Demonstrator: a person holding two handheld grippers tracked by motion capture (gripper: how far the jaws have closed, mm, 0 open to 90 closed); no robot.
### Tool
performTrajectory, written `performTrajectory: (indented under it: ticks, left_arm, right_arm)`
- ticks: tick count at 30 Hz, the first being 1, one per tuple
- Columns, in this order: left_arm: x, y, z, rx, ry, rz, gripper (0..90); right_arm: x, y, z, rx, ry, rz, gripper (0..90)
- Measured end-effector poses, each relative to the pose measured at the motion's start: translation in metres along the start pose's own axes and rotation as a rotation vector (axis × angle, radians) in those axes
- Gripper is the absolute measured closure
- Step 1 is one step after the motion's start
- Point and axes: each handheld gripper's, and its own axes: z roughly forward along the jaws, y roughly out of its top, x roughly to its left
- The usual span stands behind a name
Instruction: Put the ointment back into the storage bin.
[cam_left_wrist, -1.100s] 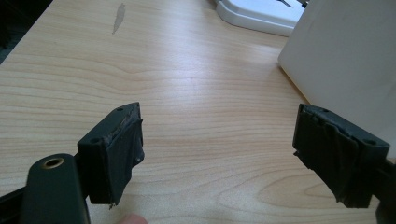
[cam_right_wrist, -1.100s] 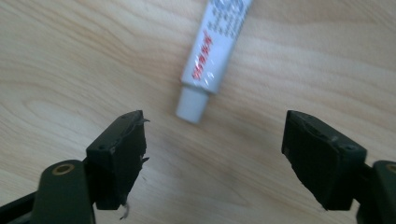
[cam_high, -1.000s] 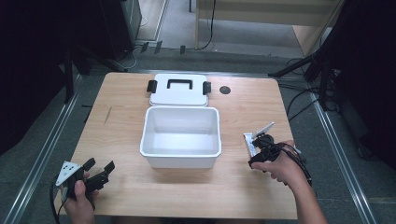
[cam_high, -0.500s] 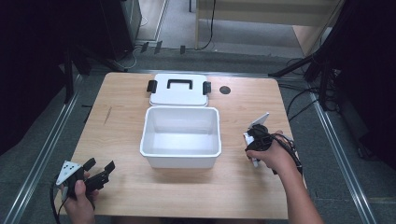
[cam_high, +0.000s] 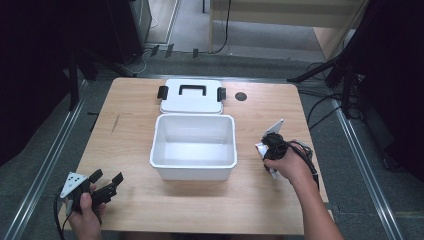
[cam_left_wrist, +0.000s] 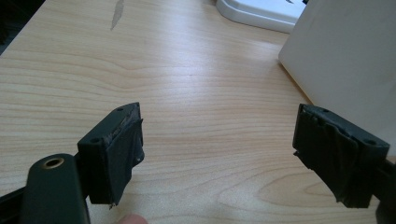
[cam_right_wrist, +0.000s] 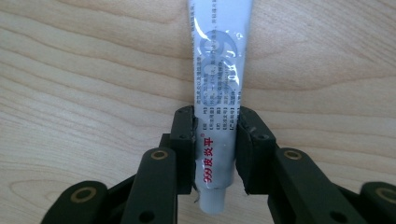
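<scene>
Right gripper (cam_right_wrist: 215, 154) jaws just closed onto ointment tube (cam_right_wrist: 219, 88), lying on table (cam_high: 130, 135) right of white bin (cam_high: 194, 145). Grip sits near cap end; lift level, keep squeeze gentle, carry over bin rim. Left gripper (cam_left_wrist: 219, 154) wide, holding nothing, near bin's wall. Tube's far end cut off; print partly unreadable.

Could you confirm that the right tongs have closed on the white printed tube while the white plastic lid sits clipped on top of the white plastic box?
Not quite: the white plastic lid lies flat on the wooden table behind the open white plastic box, as the high view shows. The right tongs have indeed just closed on the white printed tube.
</scene>
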Motion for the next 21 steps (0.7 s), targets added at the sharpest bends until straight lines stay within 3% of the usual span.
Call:
performTrajectory:
  ticks: [8,21]
  left_arm:
    - [0.0,0.0,0.0,0.0,-0.001,0.0,16.8]
    - [0.0,0.0,0.001,0.003,0.001,-0.003,16.9]
  right_arm:
    - [0.003,0.001,-0.008,-0.009,0.017,-0.009,72.8]
    - [0.012,0.007,-0.049,-0.04,0.036,-0.058,72.8]
